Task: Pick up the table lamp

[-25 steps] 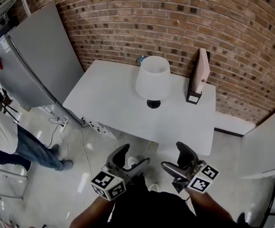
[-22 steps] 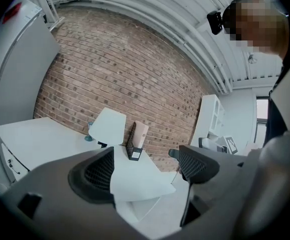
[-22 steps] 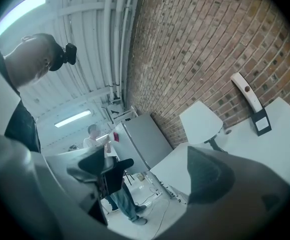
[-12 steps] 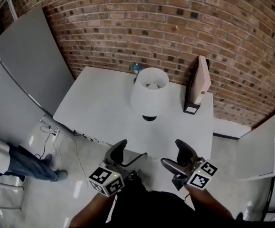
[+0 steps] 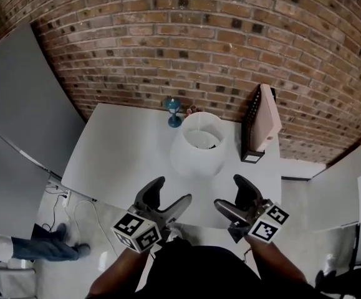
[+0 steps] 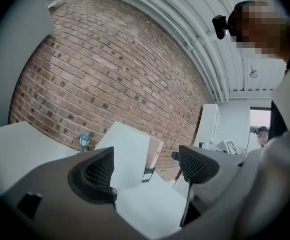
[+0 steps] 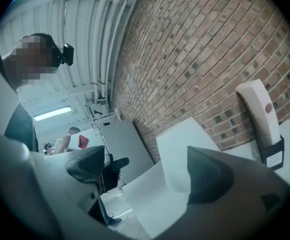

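The table lamp [image 5: 197, 144] has a white shade and stands on the white table [image 5: 118, 161], toward its back middle. The shade also shows in the left gripper view as the lamp [image 6: 130, 154] and in the right gripper view as the lamp [image 7: 185, 154]. My left gripper [image 5: 168, 198] is open over the table's front edge, short of the lamp on its left. My right gripper [image 5: 231, 195] is open on the lamp's right, also short of it. Neither touches the lamp, and nothing lies between either pair of fingers.
A beige flat object in a black stand [image 5: 259, 122] stands right of the lamp by the brick wall. A small blue lantern figure [image 5: 173, 110] stands behind the lamp. A grey panel [image 5: 15, 129] leans at the left. A person's leg [image 5: 40, 248] is on the floor lower left.
Both grippers have moved forward together toward the table and now reach over its front edge. The lamp appears nearer and is seen more from above. Both stay open.
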A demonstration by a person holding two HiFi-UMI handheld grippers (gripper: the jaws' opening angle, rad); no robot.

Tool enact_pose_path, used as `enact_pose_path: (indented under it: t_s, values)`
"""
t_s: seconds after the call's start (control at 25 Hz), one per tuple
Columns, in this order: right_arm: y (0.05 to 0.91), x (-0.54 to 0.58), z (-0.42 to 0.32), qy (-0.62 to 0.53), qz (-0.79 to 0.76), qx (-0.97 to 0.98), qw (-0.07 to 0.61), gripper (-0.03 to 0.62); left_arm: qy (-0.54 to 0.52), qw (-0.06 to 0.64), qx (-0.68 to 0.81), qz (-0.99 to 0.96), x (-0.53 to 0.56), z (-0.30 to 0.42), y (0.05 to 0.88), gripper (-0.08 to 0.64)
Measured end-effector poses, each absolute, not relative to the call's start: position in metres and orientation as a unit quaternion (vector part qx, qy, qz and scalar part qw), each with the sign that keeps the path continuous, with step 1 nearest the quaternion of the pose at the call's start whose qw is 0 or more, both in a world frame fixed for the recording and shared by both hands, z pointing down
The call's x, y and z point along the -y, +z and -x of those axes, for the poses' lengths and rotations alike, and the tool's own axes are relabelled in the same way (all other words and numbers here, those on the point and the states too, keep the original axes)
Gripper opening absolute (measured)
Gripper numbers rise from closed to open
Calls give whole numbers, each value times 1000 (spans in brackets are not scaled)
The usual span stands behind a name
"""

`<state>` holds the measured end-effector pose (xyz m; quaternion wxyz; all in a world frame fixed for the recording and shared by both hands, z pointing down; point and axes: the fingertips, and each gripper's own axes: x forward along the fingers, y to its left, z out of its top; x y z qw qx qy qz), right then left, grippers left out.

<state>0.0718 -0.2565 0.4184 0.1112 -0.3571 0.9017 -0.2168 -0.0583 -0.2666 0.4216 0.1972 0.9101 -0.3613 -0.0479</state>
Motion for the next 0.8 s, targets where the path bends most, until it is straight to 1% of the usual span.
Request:
enact_pose_path:
  t_s: [0.28, 0.6, 0.68, 0.8]
  values:
    - [429, 301, -68, -217, 406, -879, 121, 518, -35, 195, 328, -924, 319, 72, 433, 407]
    - [432, 329, -73, -220, 422, -871, 123, 518, -28, 192, 322, -927, 349, 75, 439, 407]
    - [433, 336, -78, -223, 419, -871, 125, 517, -35, 203, 328, -922, 355, 76, 441, 407]
    - [433, 345, -82, -226, 409, -875, 126, 517, -67, 245, 335, -907, 361, 79, 444, 407]
